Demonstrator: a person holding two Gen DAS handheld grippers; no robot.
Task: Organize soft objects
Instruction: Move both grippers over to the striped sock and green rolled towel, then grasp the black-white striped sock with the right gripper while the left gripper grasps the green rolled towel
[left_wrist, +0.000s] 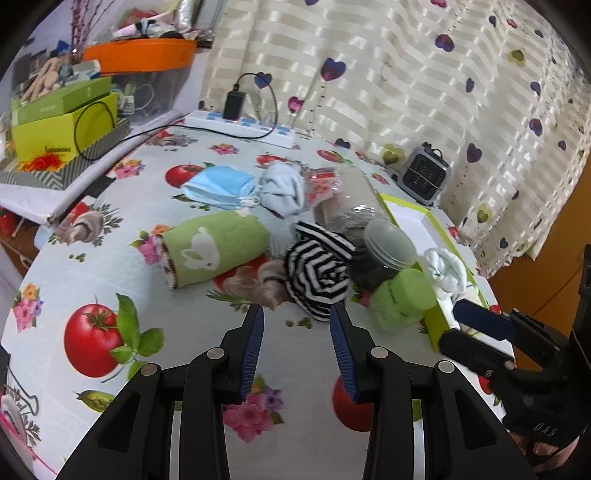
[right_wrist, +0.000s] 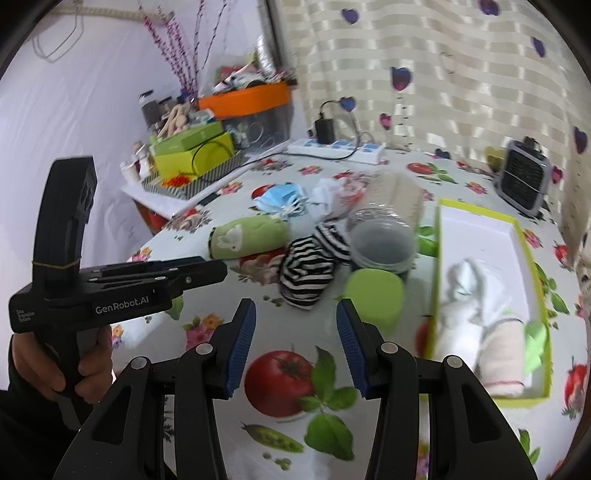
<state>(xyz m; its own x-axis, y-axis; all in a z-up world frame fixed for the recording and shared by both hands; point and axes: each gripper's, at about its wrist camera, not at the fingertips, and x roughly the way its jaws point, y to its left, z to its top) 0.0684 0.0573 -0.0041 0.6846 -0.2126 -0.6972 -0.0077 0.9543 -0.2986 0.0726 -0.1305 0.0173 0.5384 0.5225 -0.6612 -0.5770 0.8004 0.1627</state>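
Note:
In the left wrist view my left gripper (left_wrist: 297, 314) stands open with nothing between its pads, just short of a rolled black-and-white striped cloth (left_wrist: 317, 273). Beyond lie a green rolled towel with a white rabbit (left_wrist: 214, 251), a blue face mask (left_wrist: 218, 186) and a pale sock (left_wrist: 284, 188). My right gripper (right_wrist: 295, 314) is open too and holds nothing; the striped cloth (right_wrist: 306, 277) lies ahead of it. To its right a green-rimmed white box (right_wrist: 480, 229) holds a white cloth (right_wrist: 465, 291) and a rolled pinkish towel (right_wrist: 502, 354).
A clear jar (right_wrist: 384, 240) and a green tub (right_wrist: 373, 299) lie between the striped cloth and the box. A small grey fan (right_wrist: 524, 181) stands behind the box. A power strip (left_wrist: 240, 125) sits at the table's back edge, with stacked boxes (left_wrist: 62, 125) at left.

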